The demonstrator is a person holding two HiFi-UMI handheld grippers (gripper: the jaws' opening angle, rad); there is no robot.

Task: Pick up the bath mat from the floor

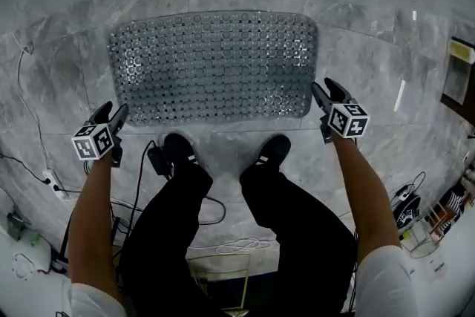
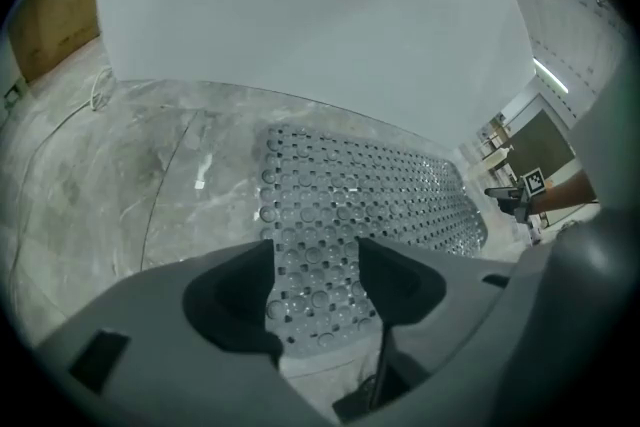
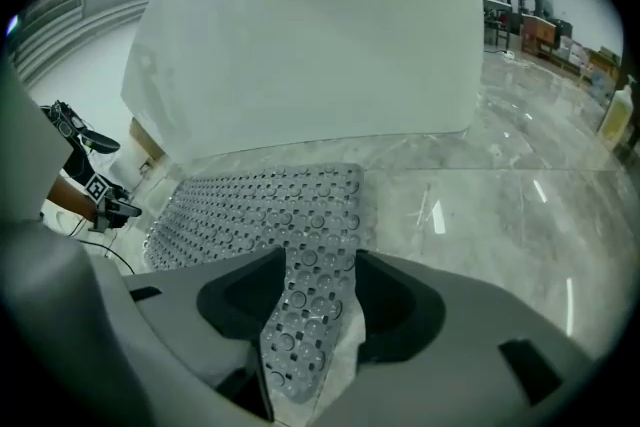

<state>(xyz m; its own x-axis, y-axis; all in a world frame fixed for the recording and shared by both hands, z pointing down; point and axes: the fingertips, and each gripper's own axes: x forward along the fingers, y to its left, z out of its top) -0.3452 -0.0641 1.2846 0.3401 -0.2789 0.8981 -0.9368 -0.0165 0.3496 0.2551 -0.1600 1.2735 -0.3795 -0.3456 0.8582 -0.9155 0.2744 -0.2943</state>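
Observation:
A grey translucent bath mat (image 1: 214,64) studded with round bumps lies flat on the marble floor, against a white wall. My left gripper (image 1: 113,115) hovers at its near left corner and my right gripper (image 1: 326,91) at its near right corner. In the left gripper view, the mat's corner (image 2: 318,285) shows in the gap of the left gripper (image 2: 315,250), whose jaws stand wide and do not press on it. The right gripper (image 3: 318,260) likewise straddles a mat corner (image 3: 300,315) with its jaws apart. Both are open.
The person's black shoes (image 1: 178,148) (image 1: 273,152) stand just behind the mat's near edge. A black adapter (image 1: 157,159) and cables (image 1: 137,185) lie by the left shoe, a power strip (image 1: 50,182) further left. A white panel (image 2: 300,15) rises behind the mat.

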